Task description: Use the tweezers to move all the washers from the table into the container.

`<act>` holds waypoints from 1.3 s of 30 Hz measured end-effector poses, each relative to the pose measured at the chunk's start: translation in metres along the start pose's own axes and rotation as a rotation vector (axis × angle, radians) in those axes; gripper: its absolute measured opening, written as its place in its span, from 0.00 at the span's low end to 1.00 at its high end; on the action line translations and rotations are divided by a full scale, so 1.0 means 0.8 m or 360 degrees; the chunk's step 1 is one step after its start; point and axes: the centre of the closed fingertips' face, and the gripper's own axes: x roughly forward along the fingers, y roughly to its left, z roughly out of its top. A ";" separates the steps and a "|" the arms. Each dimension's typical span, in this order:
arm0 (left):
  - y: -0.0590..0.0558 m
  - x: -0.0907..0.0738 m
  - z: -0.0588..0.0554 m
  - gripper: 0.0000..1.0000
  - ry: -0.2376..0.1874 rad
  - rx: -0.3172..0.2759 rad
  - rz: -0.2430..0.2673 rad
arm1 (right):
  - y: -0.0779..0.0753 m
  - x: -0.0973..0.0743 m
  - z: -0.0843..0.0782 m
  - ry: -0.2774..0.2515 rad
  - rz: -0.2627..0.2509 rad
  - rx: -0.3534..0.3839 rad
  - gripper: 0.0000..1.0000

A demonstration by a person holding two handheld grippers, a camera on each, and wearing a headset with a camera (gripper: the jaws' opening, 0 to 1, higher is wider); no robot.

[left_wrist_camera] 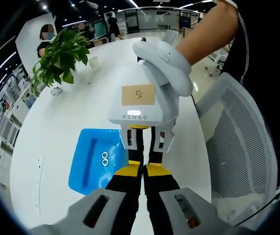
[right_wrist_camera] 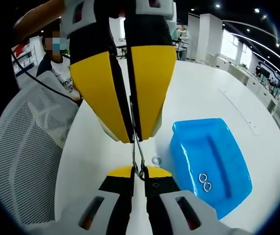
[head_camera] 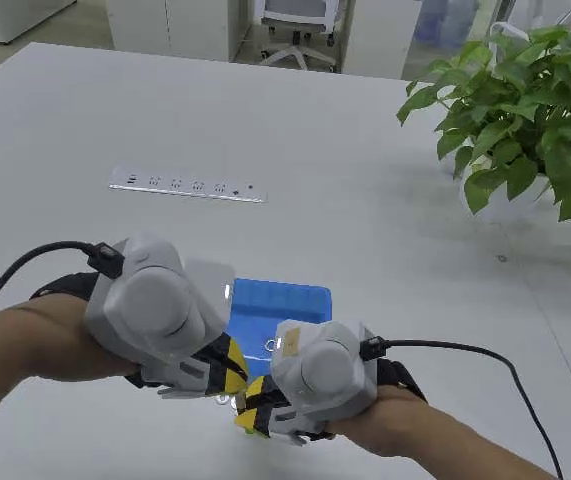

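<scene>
A blue container [head_camera: 295,300] [left_wrist_camera: 86,161] [right_wrist_camera: 218,147] sits on the white table [head_camera: 365,200], with two washers [right_wrist_camera: 204,181] [left_wrist_camera: 104,157] lying in it. One loose washer [right_wrist_camera: 156,160] rests on the table beside the container. My two grippers meet tip to tip at the container's near side. Thin metal tweezers [right_wrist_camera: 132,122] run between the yellow pads of the left gripper [right_wrist_camera: 131,139] [head_camera: 233,362] [left_wrist_camera: 142,169]. Their end reaches the tips of the right gripper [right_wrist_camera: 139,172] [head_camera: 250,405] [left_wrist_camera: 143,147]. Both sets of jaws look shut on the tweezers.
A potted plant [head_camera: 525,110] stands at the far right of the table and a flat power strip [head_camera: 187,186] lies at the middle left. A mesh chair [left_wrist_camera: 238,147] is close to the table's near edge. Cables [head_camera: 485,360] trail from both grippers.
</scene>
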 end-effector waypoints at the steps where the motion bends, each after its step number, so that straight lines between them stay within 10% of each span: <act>1: 0.000 -0.001 0.002 0.06 -0.0004 0.0001 0.0006 | 0.000 -0.002 0.001 0.0001 -0.0001 -0.0005 0.09; 39: 0.045 -0.035 0.050 0.05 0.0005 0.0066 0.0084 | -0.046 -0.051 0.037 -0.0013 -0.0060 -0.0075 0.09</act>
